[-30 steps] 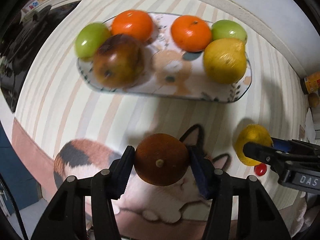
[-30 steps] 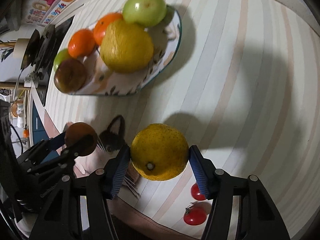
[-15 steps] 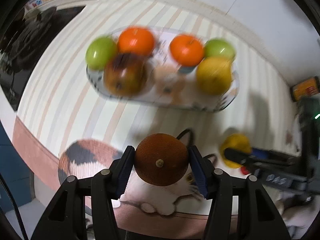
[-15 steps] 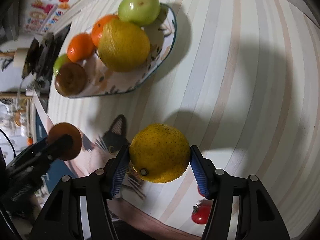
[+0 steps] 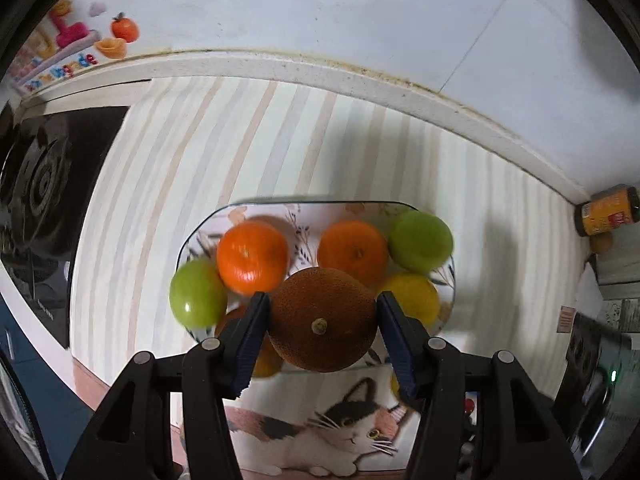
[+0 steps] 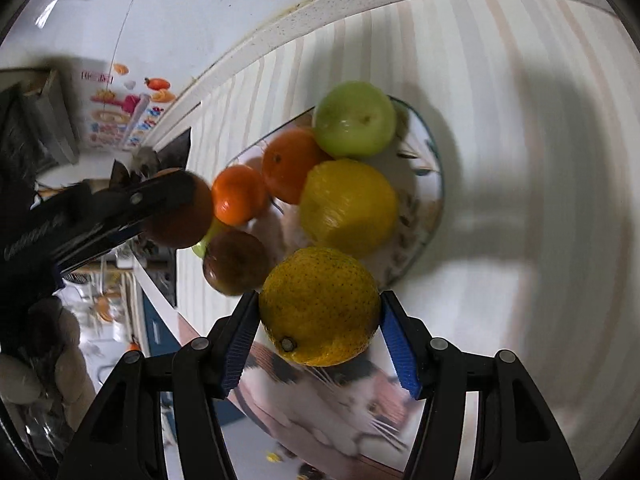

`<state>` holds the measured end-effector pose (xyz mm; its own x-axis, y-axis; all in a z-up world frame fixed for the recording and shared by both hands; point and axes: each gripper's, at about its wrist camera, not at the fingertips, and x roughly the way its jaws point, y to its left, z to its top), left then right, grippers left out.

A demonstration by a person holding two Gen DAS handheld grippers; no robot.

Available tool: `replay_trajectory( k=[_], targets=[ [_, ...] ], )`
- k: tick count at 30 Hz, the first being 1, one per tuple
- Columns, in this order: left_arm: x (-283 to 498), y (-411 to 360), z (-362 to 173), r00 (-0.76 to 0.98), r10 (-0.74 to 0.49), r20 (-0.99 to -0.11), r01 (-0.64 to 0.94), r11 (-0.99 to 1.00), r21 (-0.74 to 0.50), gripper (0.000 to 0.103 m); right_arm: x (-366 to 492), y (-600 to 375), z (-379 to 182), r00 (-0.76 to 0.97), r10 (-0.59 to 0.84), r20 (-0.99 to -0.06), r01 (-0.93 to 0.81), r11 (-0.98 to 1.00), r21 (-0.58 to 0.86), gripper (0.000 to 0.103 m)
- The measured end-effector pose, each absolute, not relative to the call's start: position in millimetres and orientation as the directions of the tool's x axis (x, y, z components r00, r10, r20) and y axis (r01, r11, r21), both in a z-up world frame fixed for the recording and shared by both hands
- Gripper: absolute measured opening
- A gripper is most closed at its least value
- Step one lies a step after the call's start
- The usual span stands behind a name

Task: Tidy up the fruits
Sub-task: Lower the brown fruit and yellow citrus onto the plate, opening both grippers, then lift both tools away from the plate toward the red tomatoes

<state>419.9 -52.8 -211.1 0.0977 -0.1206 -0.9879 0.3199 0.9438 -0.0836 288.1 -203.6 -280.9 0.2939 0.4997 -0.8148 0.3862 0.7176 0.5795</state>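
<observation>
Striped counter under a white tiled wall, stove off to the left, cat-print mat at the near edge.

On the left, left hand-held gripper closed on a brown fruit, round, finely pebbled, stem nub facing the camera, held just above the near side of the plate. Plate oval, glossy, floral-printed, already carrying two green apples, two smooth oranges, a lemon and a dark apple. On the right, right hand-held gripper clamped on a yellow orange, dimpled and green-speckled, at the plate's near rim.

Carrying step, seemingly near its end. Next: lowering each fruit into a bare gap, probably the plate's middle, then easing the jaws apart without nudging round neighbours into rolling.
</observation>
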Motion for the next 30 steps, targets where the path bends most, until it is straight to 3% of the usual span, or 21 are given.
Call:
replay_trajectory(
  k=[9, 10, 11, 12, 15, 23, 30],
  targets=[
    [442.1, -75.0, -253.2, -0.017, -0.032, -0.999, 0.379, 0.925, -0.036, 0.055, 297.4, -190.9, -307.8, 0.354, 0.571, -0.740, 0.456, 0.586, 0.670, 0.069],
    [441.5, -75.7, -251.9, -0.006, -0.029, -1.000, 0.379, 0.925, -0.030, 0.064, 296.8, -191.9, -305.4, 0.361, 0.565, -0.742, 0.455, 0.588, 0.669, 0.077],
    [441.1, -75.7, -249.9, 0.002, -0.033, -0.999, 0.380, 0.924, -0.030, 0.079, 295.9, -194.3, -300.7, 0.365, 0.557, -0.746, 0.450, 0.596, 0.665, 0.086],
    [440.6, -74.4, -246.9, 0.012, -0.039, -0.999, 0.378, 0.925, -0.031, 0.085, 295.2, -194.8, -297.8, 0.366, 0.553, -0.748, 0.445, 0.602, 0.663, 0.087],
    [439.9, -68.9, -236.4, 0.043, -0.054, -0.998, 0.366, 0.930, -0.034, 0.089, 293.6, -197.0, -290.8, 0.355, 0.541, -0.762, 0.440, 0.623, 0.647, 0.088],
    [415.8, -34.6, -214.8, 0.153, -0.049, -0.987, 0.271, 0.963, -0.006, 0.089, 290.6, -201.0, -265.2, 0.250, 0.261, -0.933, 0.348, 0.874, 0.338, 0.097],
    [370.8, -1.5, -213.1, 0.222, -0.030, -0.975, 0.161, 0.987, 0.006, 0.089, 293.4, -193.1, -247.9, 0.235, 0.100, -0.967, 0.243, 0.957, 0.158, 0.097]
  ],
)
